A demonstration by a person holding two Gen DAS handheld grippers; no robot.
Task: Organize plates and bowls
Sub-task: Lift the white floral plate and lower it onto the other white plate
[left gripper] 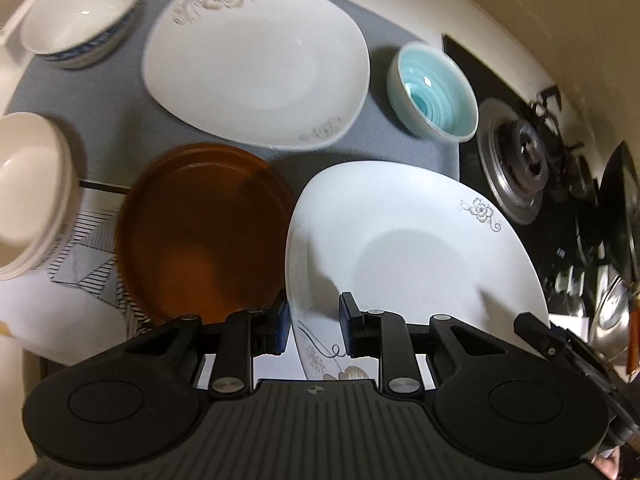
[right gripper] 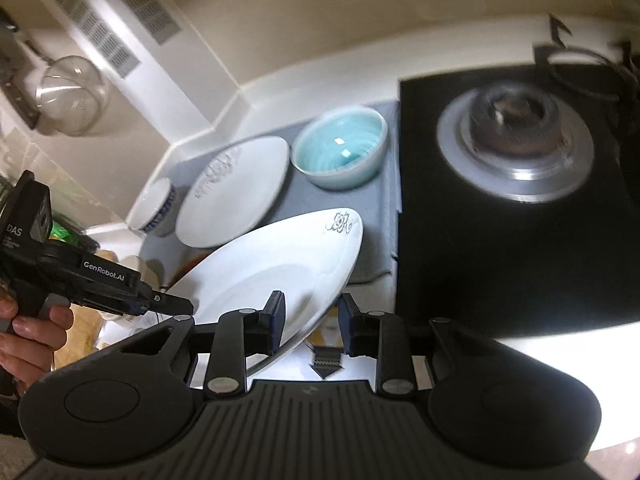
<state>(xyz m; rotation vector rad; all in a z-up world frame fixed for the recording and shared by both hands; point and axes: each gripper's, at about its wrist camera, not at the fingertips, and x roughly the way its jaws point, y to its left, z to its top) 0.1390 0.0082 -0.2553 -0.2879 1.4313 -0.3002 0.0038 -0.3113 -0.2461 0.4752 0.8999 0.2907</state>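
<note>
Holding the near white plate [left gripper: 416,248] by two points on its rim, both hands on the one dish. My left jaws [left gripper: 313,328] straddle the rim closest to me, narrowly apart, and look clamped on it. My right jaws [right gripper: 312,326] sit over the opposite rim: the left pad presses the plate's upper face, while the right pad shows a gap, so I read that grip as partial.

All places relative to the brown plate [left gripper: 208,236]:
- held plate: just beside it on its right, tilted, flower-mark edge raised and pointing toward the teal bowl [right gripper: 340,152]
- second white plate [left gripper: 256,60]: beyond it, flat on the grey mat [left gripper: 116,120]
- teal bowl: beyond and right, near the stove burner [right gripper: 516,140]

Key relation: the plate's long axis runs between my two jaws, so both hands must travel together. My guess is it stacks on the far white plate.
</note>
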